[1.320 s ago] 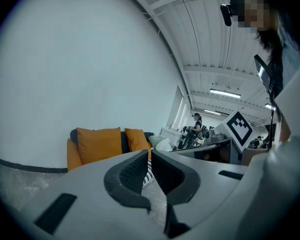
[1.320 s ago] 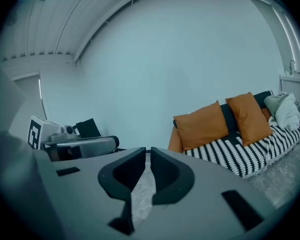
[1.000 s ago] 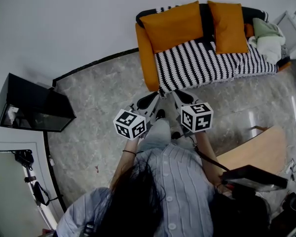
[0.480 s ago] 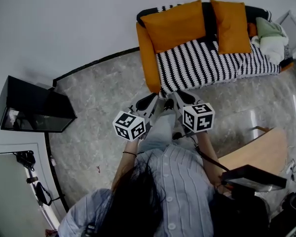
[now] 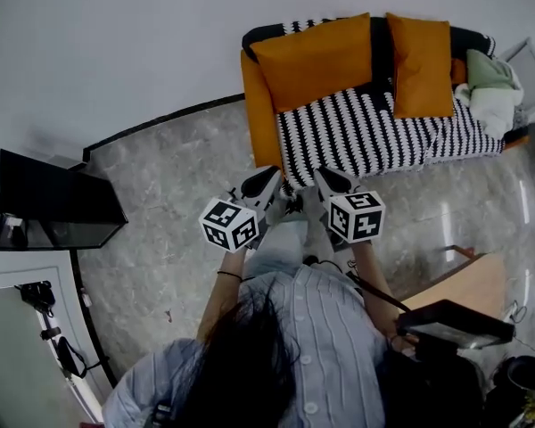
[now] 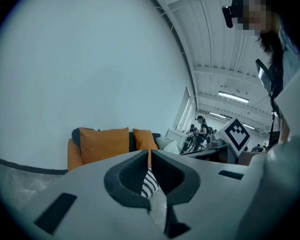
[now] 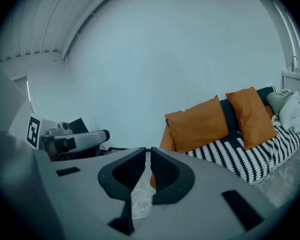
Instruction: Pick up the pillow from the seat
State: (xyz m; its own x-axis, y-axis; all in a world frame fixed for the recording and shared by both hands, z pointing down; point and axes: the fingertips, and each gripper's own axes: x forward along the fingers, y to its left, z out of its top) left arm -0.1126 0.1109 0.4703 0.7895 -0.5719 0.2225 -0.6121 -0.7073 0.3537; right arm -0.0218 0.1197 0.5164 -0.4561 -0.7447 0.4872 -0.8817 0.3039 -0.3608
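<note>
Two orange pillows lean on the back of a sofa whose seat has a black-and-white striped cover (image 5: 366,132): a large left pillow (image 5: 316,61) and a narrower right pillow (image 5: 421,65). They also show as the left pillow (image 7: 197,124) and right pillow (image 7: 252,115) in the right gripper view, and as a pillow (image 6: 104,143) in the left gripper view. My left gripper (image 5: 269,176) and right gripper (image 5: 325,178) hover side by side just before the sofa's front edge, apart from the pillows. Both the left gripper (image 6: 149,153) and the right gripper (image 7: 148,151) are shut and empty.
A green and white bundle (image 5: 489,86) lies at the sofa's right end. The orange armrest (image 5: 257,114) stands at its left end. A black cabinet (image 5: 49,201) sits by the wall at left, a stand (image 5: 45,301) below it. A wooden table (image 5: 459,279) with a black device (image 5: 453,324) is at right.
The person and both grippers have come a little nearer to the sofa's front edge. Both grippers stay shut and empty.
</note>
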